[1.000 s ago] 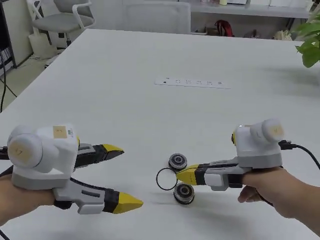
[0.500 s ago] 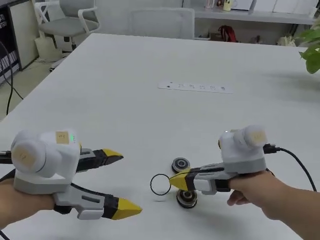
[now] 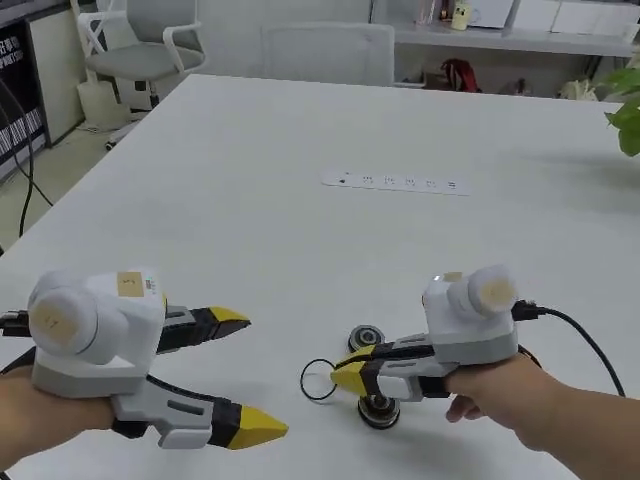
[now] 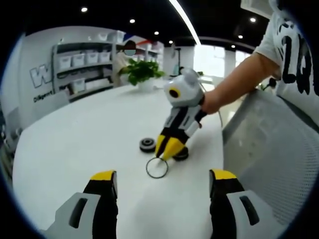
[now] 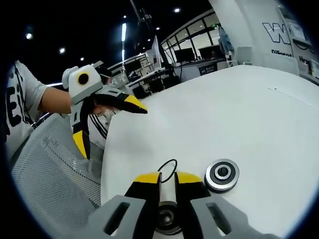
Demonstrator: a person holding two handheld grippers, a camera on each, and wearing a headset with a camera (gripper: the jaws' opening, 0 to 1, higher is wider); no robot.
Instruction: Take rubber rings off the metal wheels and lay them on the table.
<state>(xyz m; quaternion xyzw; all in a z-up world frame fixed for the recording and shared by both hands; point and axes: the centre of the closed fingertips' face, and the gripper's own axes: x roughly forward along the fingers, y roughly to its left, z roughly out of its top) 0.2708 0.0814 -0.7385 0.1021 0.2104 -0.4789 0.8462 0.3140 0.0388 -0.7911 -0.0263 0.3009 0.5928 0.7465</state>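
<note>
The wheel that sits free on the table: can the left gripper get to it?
Probably yes. The left gripper is open, and bare table lies between it and that wheel. The right gripper, shut on the rubber ring, sits close beside it, so it may be tight.

1. The surface (image 3: 300, 240) carries everything; a power strip (image 3: 395, 182) lies on it toward the far side, well apart from the rest.
2. Near the front edge, right of centre, the far wheel (image 3: 366, 337) and the near wheel (image 3: 379, 410) lie close together.
3. The right gripper (image 3: 340, 375) reaches in from the right between them; in its own view the near wheel sits under its jaws, the far wheel just beside them.
4. The rubber ring (image 3: 318, 380) is just left of the wheels, its edge between those jaw tips.
5. The left gripper (image 3: 258, 375) is at the front left, apart from the ring, jaws spread and pointing toward it.
6. A chair (image 3: 130, 40) stands behind the surface at far left, a plant (image 3: 628, 110) at far right.
</note>
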